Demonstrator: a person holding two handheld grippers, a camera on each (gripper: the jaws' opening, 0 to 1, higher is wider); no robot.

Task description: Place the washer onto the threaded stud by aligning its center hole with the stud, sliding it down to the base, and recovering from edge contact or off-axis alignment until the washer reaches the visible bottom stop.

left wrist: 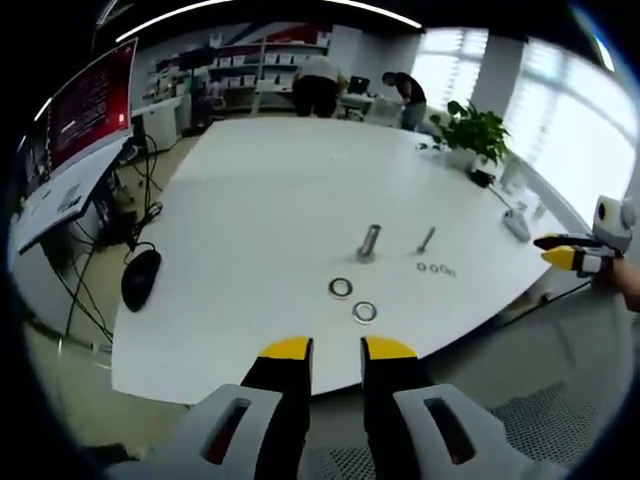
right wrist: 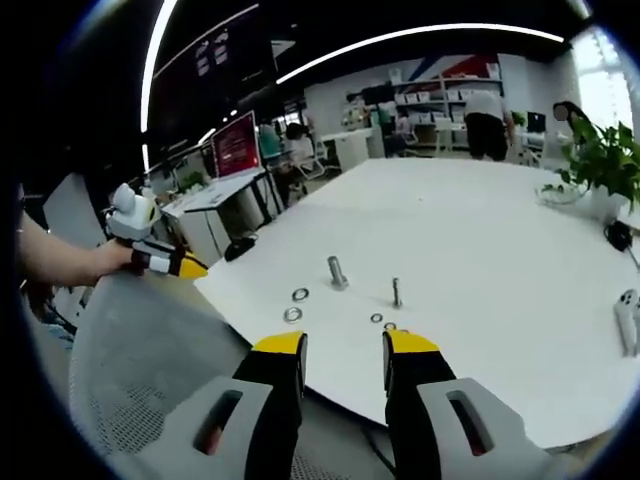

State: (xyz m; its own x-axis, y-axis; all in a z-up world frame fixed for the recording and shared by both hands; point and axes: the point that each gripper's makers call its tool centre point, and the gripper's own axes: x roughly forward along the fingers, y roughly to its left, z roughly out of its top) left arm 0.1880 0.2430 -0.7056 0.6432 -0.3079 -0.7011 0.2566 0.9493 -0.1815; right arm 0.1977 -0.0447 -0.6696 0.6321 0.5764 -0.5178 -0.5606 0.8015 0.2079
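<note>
My left gripper (left wrist: 336, 347) hangs off the near edge of the white table (left wrist: 270, 190), its yellow-tipped jaws parted with nothing between them; my right gripper (right wrist: 343, 343) is likewise spread and empty, held just short of the table's near edge in the right gripper view. In the left gripper view two large washers lie flat on the tabletop just beyond my jaws: the far washer (left wrist: 340, 288) a little to the left, the near washer (left wrist: 364, 312) beside it and closer to me, the two close but apart; beyond them the large threaded stud (left wrist: 368, 243) stands upright, bare of any washer. To its right a thin stud (left wrist: 426, 240) stands tilted in the picture, with a short row of small washers (left wrist: 435, 268) lying near its foot. In the right gripper view the same large stud stands past the two washers, and the thin stud is to its right. A black mouse (left wrist: 140, 277) rests near the table's left edge; a potted plant (left wrist: 473, 132) sits at the far right; a red screen (left wrist: 92, 100) stands at the left.
</note>
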